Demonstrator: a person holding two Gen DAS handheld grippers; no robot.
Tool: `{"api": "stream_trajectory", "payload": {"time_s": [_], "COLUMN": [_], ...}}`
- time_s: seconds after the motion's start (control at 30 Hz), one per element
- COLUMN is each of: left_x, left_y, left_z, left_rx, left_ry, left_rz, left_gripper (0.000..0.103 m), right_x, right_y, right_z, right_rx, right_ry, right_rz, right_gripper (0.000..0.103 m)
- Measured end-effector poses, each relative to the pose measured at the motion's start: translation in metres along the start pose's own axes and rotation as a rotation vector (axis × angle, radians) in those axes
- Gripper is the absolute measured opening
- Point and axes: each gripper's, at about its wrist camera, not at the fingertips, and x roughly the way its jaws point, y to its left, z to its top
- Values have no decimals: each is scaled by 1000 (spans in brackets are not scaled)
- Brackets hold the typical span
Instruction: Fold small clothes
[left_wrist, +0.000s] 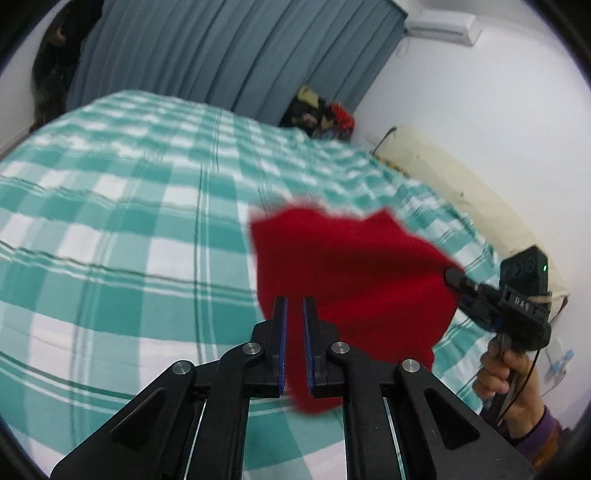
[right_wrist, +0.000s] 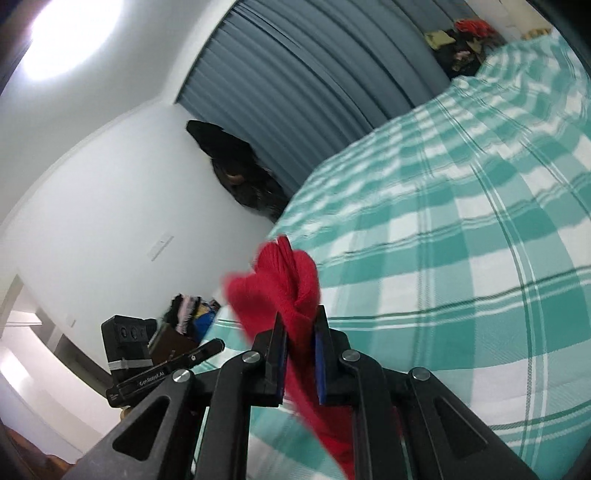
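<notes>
A small red garment (left_wrist: 351, 266) hangs in the air above the bed, held up between both grippers. My left gripper (left_wrist: 294, 301) is shut on one edge of it, and the cloth runs down between the blue pads. In the left wrist view my right gripper (left_wrist: 455, 277) pinches the garment's far right corner, with a person's hand (left_wrist: 506, 373) on its handle. In the right wrist view my right gripper (right_wrist: 300, 315) is shut on a bunched fold of the red garment (right_wrist: 280, 277). The left gripper (right_wrist: 216, 345) shows from the side at lower left.
A teal and white checked bedsheet (left_wrist: 110, 221) (right_wrist: 461, 258) covers the bed below. A cream bolster (left_wrist: 461, 184) lies along the right wall. A clothes pile (left_wrist: 321, 114) sits at the far corner by the blue curtain (left_wrist: 221, 48). Dark clothing (right_wrist: 240, 173) hangs on the wall.
</notes>
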Motion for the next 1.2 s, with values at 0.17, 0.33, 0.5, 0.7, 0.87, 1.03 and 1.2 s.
{"api": "stream_trajectory", "payload": {"time_s": [0.17,0.33,0.5,0.7,0.87,1.03,1.2], "left_x": [-21,-7,-6,-16,-26,-23,-25], "left_y": [2,27,65,102,109,116,115], "left_z": [7,-38,-98,-166,-187,-191,-191], "left_rx": [-19,-121,-217,-322,-340,-381,-373], "left_ry": [-37,40,125,236,256,249,246], "left_rz": [-4,6,75,145,160,144,141], "left_gripper": [8,10,10,9,10,10,12], "right_x": [-4,3,11,69,99,109,161], "right_y": [39,61,76,55,0,65,56], "right_z": [5,8,-21,-62,-60,-149,-242], "right_rx": [-14,-189,-397,-712,-640,-1008,-1392], "right_ry": [12,78,178,376,542,538,567], "right_rz": [43,-193,-327,-409,-435,-351,-548], "right_gripper": [0,1,66,73,70,69,59]}}
